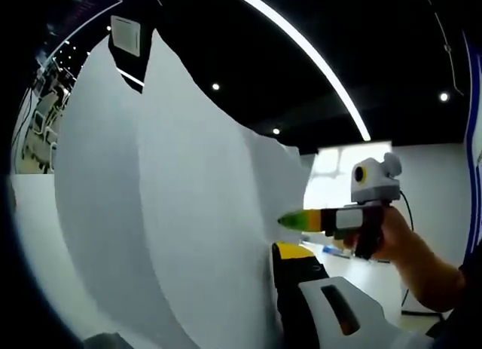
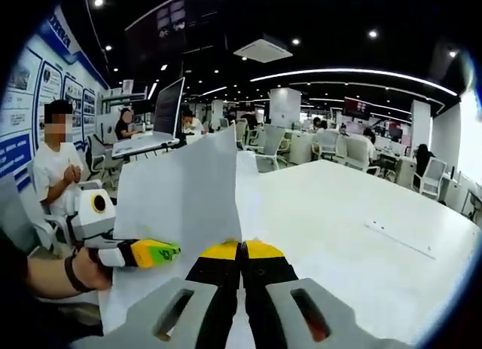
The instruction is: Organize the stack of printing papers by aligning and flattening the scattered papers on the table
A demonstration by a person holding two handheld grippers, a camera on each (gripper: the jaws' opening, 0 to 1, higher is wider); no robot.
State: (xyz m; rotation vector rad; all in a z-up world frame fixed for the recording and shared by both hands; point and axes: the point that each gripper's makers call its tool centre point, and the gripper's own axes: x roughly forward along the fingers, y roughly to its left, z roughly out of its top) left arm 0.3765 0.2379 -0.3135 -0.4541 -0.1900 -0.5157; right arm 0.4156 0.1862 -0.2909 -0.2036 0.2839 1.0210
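I see the papers (image 1: 173, 213) lifted upright off the table (image 2: 354, 213), plain white sheets, unevenly stacked so their top edges step down in jagged peaks from about eleven o'clock toward three o'clock in the left gripper view. In the right gripper view the same papers (image 2: 184, 198) stand as a blank white sheet rising from six o'clock up toward eleven o'clock, above the white table. I can read no print on the sheets; the blue wall posters (image 2: 38, 93) at nine o'clock carry writing too small to make out. My right gripper (image 2: 242, 251) has its yellow-tipped jaws pressed together, pinching the lower edge of the papers. My left gripper (image 2: 169, 252) comes in from eight o'clock in that view, held in a hand (image 2: 86, 270), its green and yellow tip against the sheet's edge; its jaws look closed on the papers.
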